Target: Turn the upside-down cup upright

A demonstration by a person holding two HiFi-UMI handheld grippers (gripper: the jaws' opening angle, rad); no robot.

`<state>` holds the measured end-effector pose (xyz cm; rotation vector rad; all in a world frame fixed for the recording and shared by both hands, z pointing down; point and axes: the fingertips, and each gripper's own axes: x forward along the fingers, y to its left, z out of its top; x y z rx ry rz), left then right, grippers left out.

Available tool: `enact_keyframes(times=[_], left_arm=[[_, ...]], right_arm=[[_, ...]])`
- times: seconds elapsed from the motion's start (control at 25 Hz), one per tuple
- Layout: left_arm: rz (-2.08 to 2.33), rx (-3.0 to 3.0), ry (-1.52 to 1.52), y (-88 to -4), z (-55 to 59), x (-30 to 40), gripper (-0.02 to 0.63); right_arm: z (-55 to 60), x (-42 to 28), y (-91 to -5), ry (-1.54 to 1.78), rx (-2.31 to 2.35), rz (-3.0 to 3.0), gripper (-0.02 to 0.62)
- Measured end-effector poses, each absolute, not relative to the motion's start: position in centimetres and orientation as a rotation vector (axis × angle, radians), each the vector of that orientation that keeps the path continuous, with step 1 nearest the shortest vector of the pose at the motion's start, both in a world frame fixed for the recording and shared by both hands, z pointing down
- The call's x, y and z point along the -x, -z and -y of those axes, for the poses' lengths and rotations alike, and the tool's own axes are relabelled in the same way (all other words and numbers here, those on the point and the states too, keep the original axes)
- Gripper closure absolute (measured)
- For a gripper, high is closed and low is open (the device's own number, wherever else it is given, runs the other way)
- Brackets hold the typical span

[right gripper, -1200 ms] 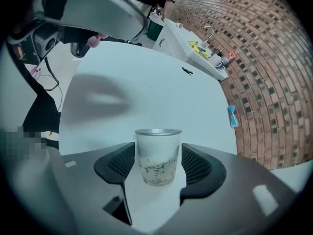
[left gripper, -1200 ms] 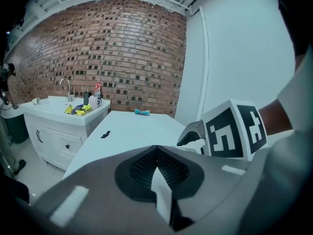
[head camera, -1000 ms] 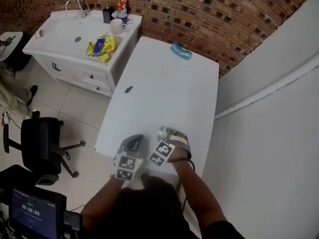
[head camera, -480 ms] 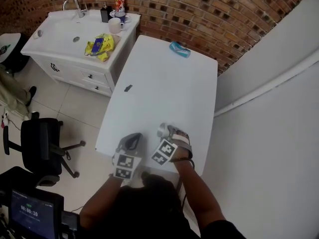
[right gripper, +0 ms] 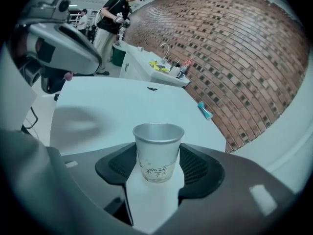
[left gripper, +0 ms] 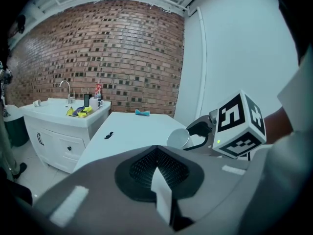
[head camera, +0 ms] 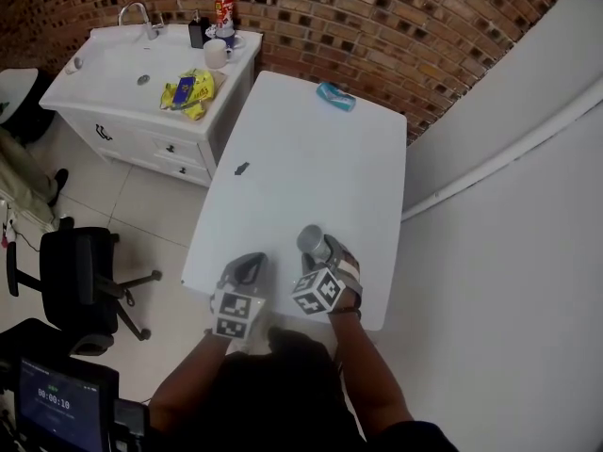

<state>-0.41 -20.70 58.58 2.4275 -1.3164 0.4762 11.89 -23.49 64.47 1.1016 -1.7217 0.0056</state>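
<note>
A small metal cup sits between the black pads of my right gripper, which is shut on its sides. The cup is off the white table, near the front edge. In the head view the cup sticks out past the right gripper. From the left gripper view the cup lies tilted, its open rim facing left, ahead of the right gripper's marker cube. My left gripper hovers beside it at the table's front left edge, pads together and holding nothing.
A blue object lies at the table's far end and a small dark item near its left edge. A white sink cabinet with yellow packets stands to the left, an office chair below it. A person stands far off.
My right gripper has risen and rolled with the cup in it, so the cup now shows beyond the marker cube. The left gripper has stayed put.
</note>
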Motion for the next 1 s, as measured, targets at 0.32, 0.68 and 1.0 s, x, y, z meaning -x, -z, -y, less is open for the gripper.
enact_keyframes(times=[0.32,0.68,1.0], left_arm=[[1.302,-2.439,-0.487,-58.5,20.3,0.1,0.609],[1.3,-2.444,-0.513,-59.0,19.6,0.0,0.609],[1.302,-2.398,-0.48,-58.9,19.5,0.2,0.609]], right_arm=[[22.7,-12.6,-62.4,-0.141,-1.38,1.871,0.305],[21.4,-13.2,-63.2,-0.465,-1.591,2.053,0.305],[20.8,-13.8,-65.0,-0.557,-1.659,2.036,0.305]])
